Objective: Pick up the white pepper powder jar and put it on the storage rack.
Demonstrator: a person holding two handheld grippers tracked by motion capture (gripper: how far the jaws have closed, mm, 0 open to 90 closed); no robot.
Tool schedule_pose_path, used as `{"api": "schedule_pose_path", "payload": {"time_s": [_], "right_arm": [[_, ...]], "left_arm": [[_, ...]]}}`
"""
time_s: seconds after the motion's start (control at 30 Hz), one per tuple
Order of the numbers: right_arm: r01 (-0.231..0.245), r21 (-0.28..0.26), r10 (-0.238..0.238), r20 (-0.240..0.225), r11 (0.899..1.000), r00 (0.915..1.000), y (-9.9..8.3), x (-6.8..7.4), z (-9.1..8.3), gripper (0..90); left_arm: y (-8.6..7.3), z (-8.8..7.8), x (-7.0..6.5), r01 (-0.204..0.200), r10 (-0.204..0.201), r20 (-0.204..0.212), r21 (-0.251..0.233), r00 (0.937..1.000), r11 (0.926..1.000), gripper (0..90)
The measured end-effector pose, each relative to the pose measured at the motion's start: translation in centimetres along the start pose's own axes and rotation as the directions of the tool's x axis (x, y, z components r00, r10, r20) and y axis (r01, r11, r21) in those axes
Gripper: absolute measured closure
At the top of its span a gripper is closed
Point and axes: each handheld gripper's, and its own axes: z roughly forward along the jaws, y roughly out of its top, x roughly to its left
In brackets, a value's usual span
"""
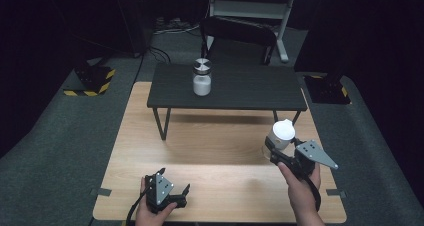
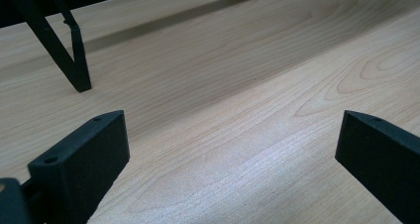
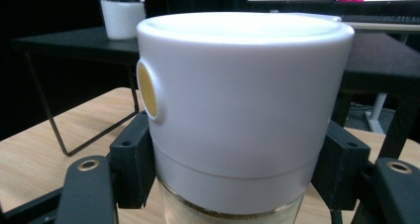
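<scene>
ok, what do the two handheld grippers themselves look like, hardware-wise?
Both are black, with two blocky matte jaws. The left gripper and right gripper each carry a grey three-cornered plate dotted with small dark marks. A black cable trails from each. The forearms are bare, no sleeves.

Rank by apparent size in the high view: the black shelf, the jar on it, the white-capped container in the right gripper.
1. black shelf, largest.
2 and 3. jar and white-capped container look alike; the container sits nearer the camera, so unranked.
</scene>
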Motion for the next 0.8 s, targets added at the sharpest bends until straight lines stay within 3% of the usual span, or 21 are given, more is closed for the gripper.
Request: {"api": "schedule_pose_path", "payload": {"time_s": [0.53,0.8], "right_arm": [[0.004,-0.031,-0.004,0.006,1.000,1.0000,4.3,0.1,1.6,30.6],[0.022,-0.051,-0.021,0.011,0.998,0.9997,6.7,0.4,3.2,30.6]], "left_arm": [[0.0,0.0,0.2,0.003,-0.003,0.007,-0.001,1.0000,1.0000,0.8],[-0.1,-0.1,0.2,0.003,-0.003,0.008,-0.004,1.0000,1.0000,0.7]]}}
